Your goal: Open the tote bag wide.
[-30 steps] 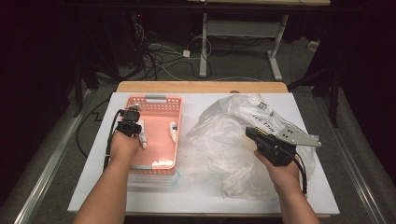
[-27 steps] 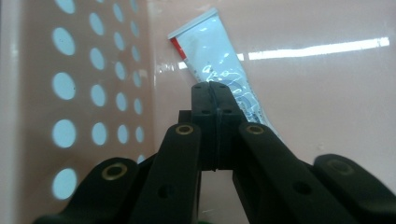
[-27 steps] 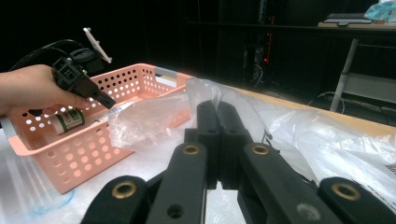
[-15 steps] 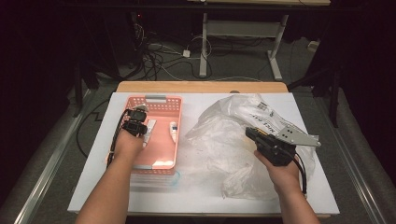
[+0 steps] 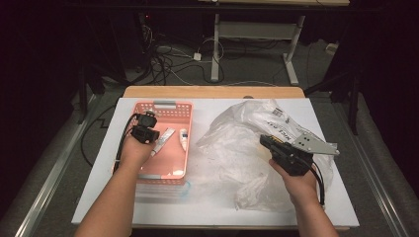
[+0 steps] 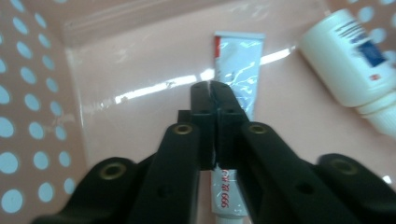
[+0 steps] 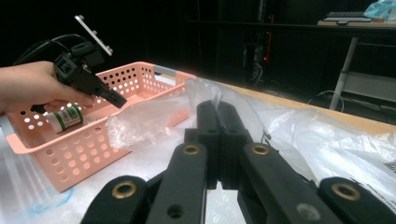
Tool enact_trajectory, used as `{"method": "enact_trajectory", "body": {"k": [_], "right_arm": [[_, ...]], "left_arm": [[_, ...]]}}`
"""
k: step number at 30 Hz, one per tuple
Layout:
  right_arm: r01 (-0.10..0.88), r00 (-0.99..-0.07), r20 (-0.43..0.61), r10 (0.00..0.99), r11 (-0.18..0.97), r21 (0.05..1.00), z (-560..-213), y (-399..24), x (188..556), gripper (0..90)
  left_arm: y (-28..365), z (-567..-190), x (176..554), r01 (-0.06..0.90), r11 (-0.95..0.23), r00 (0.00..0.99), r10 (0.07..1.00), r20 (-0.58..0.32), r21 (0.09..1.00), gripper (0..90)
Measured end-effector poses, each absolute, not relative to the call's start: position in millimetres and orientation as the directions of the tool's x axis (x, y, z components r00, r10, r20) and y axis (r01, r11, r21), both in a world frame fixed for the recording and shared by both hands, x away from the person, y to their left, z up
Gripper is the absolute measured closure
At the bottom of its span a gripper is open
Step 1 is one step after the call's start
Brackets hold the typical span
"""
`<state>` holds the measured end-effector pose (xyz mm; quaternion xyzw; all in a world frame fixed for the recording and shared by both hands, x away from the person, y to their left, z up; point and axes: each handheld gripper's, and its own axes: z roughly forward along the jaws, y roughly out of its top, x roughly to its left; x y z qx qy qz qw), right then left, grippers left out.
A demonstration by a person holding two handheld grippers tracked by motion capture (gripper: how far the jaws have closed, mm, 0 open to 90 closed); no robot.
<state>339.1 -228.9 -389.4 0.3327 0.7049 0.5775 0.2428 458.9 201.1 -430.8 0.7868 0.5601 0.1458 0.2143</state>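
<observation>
I see the tube (image 6: pixel 236 88) lying flat on the floor of the pink basket (image 5: pixel 174 163), left of centre in the high view. It is a slim silver-white tube with a red stripe along one edge and red print near its lower end, its flat crimped end pointing to the top of the left gripper view. A white bottle (image 6: pixel 348 58) with a blue label lies on its side at that view's upper right, apart from the tube.
</observation>
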Motion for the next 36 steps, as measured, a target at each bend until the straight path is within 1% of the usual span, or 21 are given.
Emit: {"method": "enact_trajectory", "body": {"k": [1,3,4,5,6,9,10,11,12,13,15,16,20,28,32,36], "right_arm": [[0.188,-0.659,0.041,0.751,0.112,0.976,-389.5,-228.8,339.1,90.0],[0.190,-0.658,0.043,0.752,0.111,0.976,-389.6,-228.4,339.0,90.0],[0.191,-0.658,0.045,0.752,0.109,0.976,-389.6,-228.3,339.0,90.0],[0.192,-0.659,0.046,0.751,0.109,0.975,-389.7,-228.1,338.9,90.0],[0.192,-0.659,0.045,0.750,0.110,0.975,-389.8,-227.9,338.9,90.0],[0.192,-0.660,0.046,0.750,0.109,0.975,-389.9,-227.7,338.8,90.0],[0.192,-0.660,0.046,0.750,0.109,0.975,-389.9,-227.7,338.7,90.0],[0.195,-0.660,0.048,0.750,0.109,0.975,-390.0,-227.6,338.7,90.0],[0.196,-0.660,0.048,0.750,0.109,0.975,-390.2,-227.7,338.7,90.0],[0.196,-0.659,0.049,0.750,0.109,0.975,-390.3,-227.7,338.7,90.0],[0.196,-0.660,0.048,0.750,0.110,0.974,-390.5,-227.8,338.9,90.0],[0.195,-0.658,0.049,0.751,0.108,0.975,-390.6,-227.9,339.1,90.0],[0.195,-0.659,0.049,0.751,0.108,0.975,-390.7,-227.6,339.1,90.0],[0.194,-0.662,0.046,0.748,0.112,0.975,-390.7,-227.8,338.9,90.0],[0.193,-0.662,0.045,0.748,0.112,0.975,-390.5,-228.0,338.8,90.0],[0.193,-0.662,0.044,0.748,0.113,0.975,-390.5,-228.1,338.7,90.0]], "left_arm": [[202.4,-429.8,458.4,0.815,-0.281,0.344,0.938,-0.033,0.507,80.2],[204.3,-428.2,457.5,0.802,-0.290,0.369,0.928,-0.053,0.522,77.5],[204.9,-427.7,457.2,0.797,-0.293,0.382,0.922,-0.064,0.528,74.3],[205.7,-427.9,457.9,0.799,-0.295,0.396,0.914,-0.089,0.525,68.0],[206.2,-428.4,458.7,0.802,-0.299,0.407,0.907,-0.107,0.516,58.9],[209.2,-430.1,460.1,0.809,-0.313,0.429,0.893,-0.135,0.498,44.6],[209.7,-431.4,461.2,0.814,-0.317,0.431,0.891,-0.143,0.486,37.4],[210.2,-432.9,462.0,0.820,-0.321,0.435,0.888,-0.151,0.474,33.9],[209.5,-434.2,462.3,0.827,-0.330,0.431,0.892,-0.135,0.456,29.5],[208.6,-435.7,462.7,0.828,-0.343,0.433,0.893,-0.118,0.443,20.7],[207.7,-438.9,463.5,0.833,-0.359,0.441,0.890,-0.113,0.422,18.4],[207.1,-440.8,464.1,0.836,-0.369,0.444,0.890,-0.104,0.406,13.8],[206.7,-444.7,464.7,0.845,-0.379,0.438,0.896,-0.081,0.377,13.6],[201.7,-451.2,464.3,0.847,-0.421,0.462,0.885,-0.055,0.325,25.5],[201.8,-450.7,463.9,0.845,-0.426,0.467,0.883,-0.056,0.324,27.8],[200.8,-449.8,462.1,0.836,-0.441,0.483,0.874,-0.056,0.328,35.1]]}}
